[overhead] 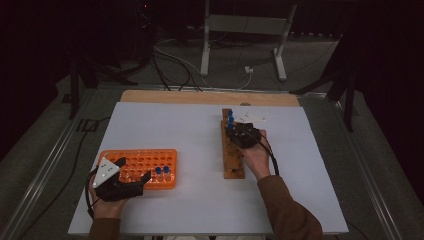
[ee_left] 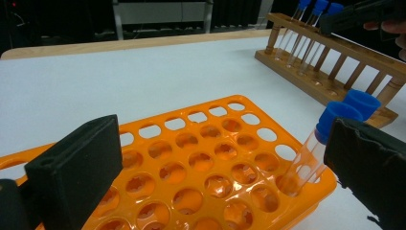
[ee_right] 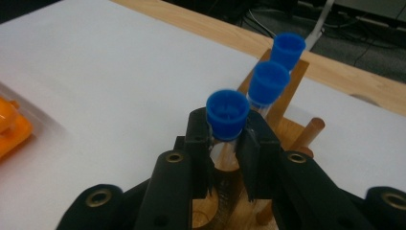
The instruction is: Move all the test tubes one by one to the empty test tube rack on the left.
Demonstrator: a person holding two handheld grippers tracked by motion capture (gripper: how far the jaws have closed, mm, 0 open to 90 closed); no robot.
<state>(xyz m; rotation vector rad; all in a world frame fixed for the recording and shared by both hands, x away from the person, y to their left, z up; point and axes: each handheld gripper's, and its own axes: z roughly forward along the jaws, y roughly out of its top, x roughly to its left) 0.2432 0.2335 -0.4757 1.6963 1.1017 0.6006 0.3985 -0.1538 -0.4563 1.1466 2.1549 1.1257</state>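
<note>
right gripper (ee_right: 225, 153) clamped on blue-capped tube (ee_right: 227, 115) standing in wooden rack (overhead: 231, 150) beside two more capped tubes, left gripper (ee_left: 215, 167) wide open over orange rack (ee_left: 206, 163), two capped tubes at its end

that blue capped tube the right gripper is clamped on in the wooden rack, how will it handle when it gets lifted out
Probably light: the tube looks clear and empty. Its smooth wall may slip between the pads of the right gripper, though the wider blue cap could catch. Laid flat, it would likely roll.

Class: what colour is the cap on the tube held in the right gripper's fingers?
Blue cap; clearest in the right gripper view.
</note>
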